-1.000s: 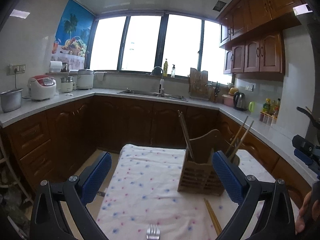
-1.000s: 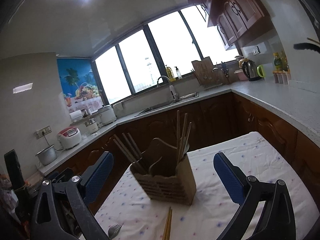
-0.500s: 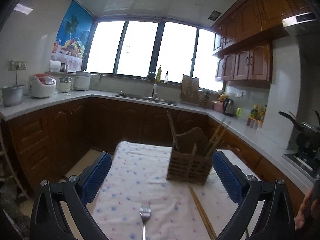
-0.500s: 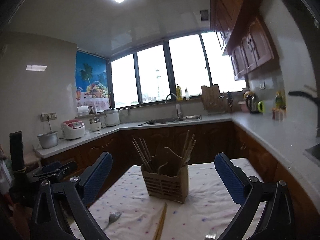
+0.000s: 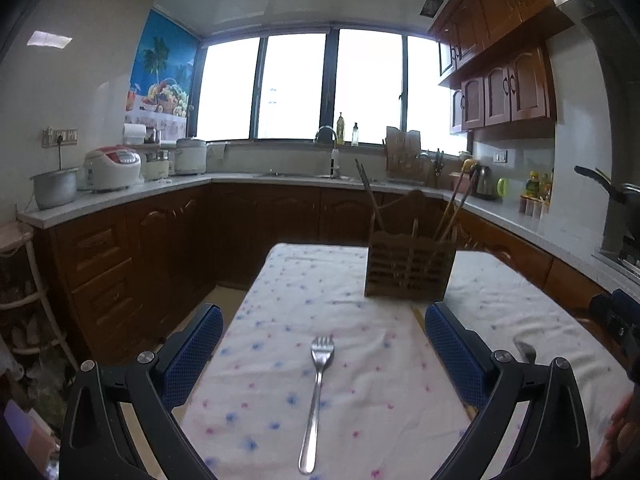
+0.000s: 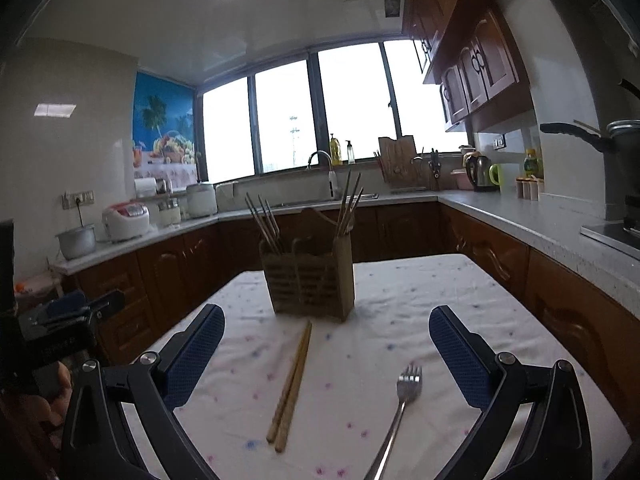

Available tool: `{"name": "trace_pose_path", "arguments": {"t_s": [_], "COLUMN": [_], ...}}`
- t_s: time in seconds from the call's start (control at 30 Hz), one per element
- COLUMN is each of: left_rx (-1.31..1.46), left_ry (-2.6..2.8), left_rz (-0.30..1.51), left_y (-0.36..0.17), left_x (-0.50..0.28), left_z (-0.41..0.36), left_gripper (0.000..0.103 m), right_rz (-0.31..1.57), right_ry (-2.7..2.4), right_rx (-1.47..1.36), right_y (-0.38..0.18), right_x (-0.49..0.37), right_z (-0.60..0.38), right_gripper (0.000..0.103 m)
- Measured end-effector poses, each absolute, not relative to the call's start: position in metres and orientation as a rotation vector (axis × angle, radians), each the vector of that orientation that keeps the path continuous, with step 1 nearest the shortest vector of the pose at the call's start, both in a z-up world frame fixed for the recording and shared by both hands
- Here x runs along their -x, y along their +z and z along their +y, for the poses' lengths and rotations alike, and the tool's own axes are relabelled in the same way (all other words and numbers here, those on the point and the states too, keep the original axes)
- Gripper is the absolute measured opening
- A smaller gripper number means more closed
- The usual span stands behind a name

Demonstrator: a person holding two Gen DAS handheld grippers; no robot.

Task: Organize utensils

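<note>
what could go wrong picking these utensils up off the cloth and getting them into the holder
1. The fork lies flat on the loose tablecloth; open jaws closing on it may pinch cloth and drag it.
2. The chopsticks lie as a touching pair; gripping one could roll the other away.
3. The wooden holder already has chopsticks leaning outward; an incoming utensil might knock them or tip the holder.
</note>
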State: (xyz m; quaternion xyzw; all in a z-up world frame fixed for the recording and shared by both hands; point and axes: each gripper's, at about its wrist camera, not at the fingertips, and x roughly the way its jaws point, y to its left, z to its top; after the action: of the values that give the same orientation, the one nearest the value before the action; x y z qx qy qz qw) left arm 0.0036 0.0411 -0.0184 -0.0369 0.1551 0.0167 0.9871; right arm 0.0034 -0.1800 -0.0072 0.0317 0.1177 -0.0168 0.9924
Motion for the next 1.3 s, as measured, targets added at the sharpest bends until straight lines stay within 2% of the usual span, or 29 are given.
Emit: {"name": "trace_pose_path", "arguments": {"t_s": [1.3], "left_rx": [0.017], "left_ry": [0.045], "left_rz": [0.370], "left_y": [-0.027], "left_x": [0.009], "left_z": [0.029], "left_gripper": [0.102], "right_rz": [0.258], "right_ry": [-0.040], "right_rx": [-0.051], "right_y": [-0.028], "right_x": [0.009], "right_z": [-0.184], "right_gripper": [0.103]}}
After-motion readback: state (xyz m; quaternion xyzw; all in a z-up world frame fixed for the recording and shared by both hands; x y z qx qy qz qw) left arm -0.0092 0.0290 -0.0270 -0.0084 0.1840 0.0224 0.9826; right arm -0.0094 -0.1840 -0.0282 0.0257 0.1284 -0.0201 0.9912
